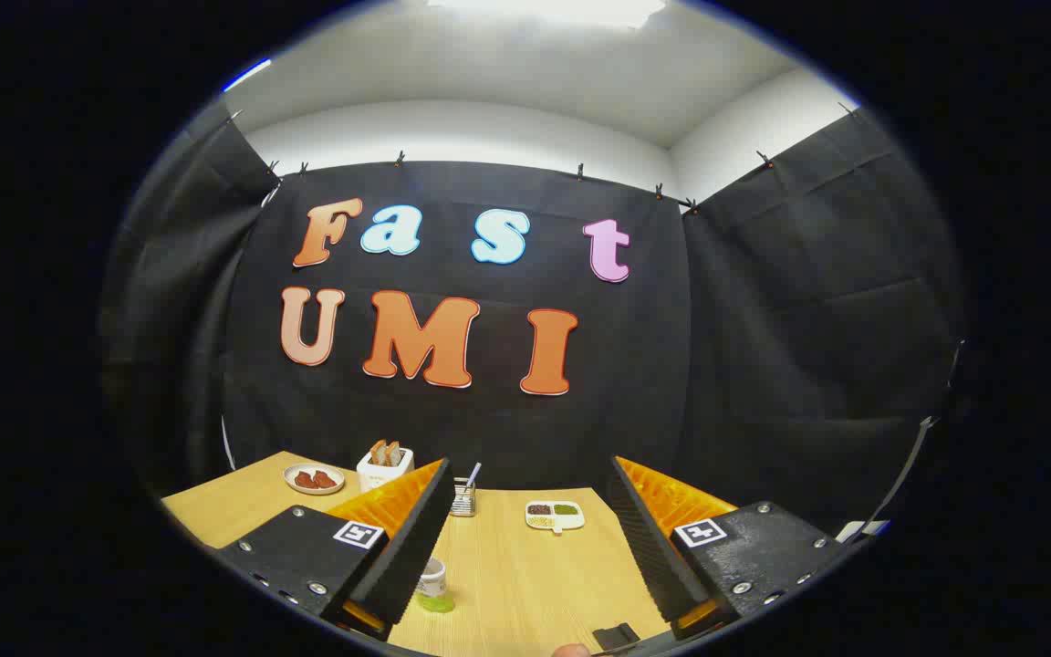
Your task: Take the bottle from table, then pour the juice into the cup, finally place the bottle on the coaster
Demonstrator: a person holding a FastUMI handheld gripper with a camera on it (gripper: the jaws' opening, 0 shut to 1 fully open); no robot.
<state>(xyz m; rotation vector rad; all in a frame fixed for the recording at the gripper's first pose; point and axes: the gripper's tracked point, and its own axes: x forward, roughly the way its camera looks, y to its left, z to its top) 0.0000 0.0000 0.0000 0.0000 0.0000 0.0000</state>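
My gripper (530, 474) is open, its two fingers spread wide above a light wooden table (525, 584). A small pale container with green at its base (433, 586), which looks like the juice bottle, stands on the table right beside the inner face of the left finger, partly hidden by it. Nothing sits between the fingers. A flat dark object (618, 635), possibly the coaster, lies on the table near the base of the right finger. I cannot make out a cup.
Beyond the fingers, near the wall, stand a metal holder with a utensil (463, 498) and a white divided dish of toppings (555, 516). Farther left are a plate of reddish food (314, 479) and a white box of toast (385, 463). A fingertip (571, 651) shows below.
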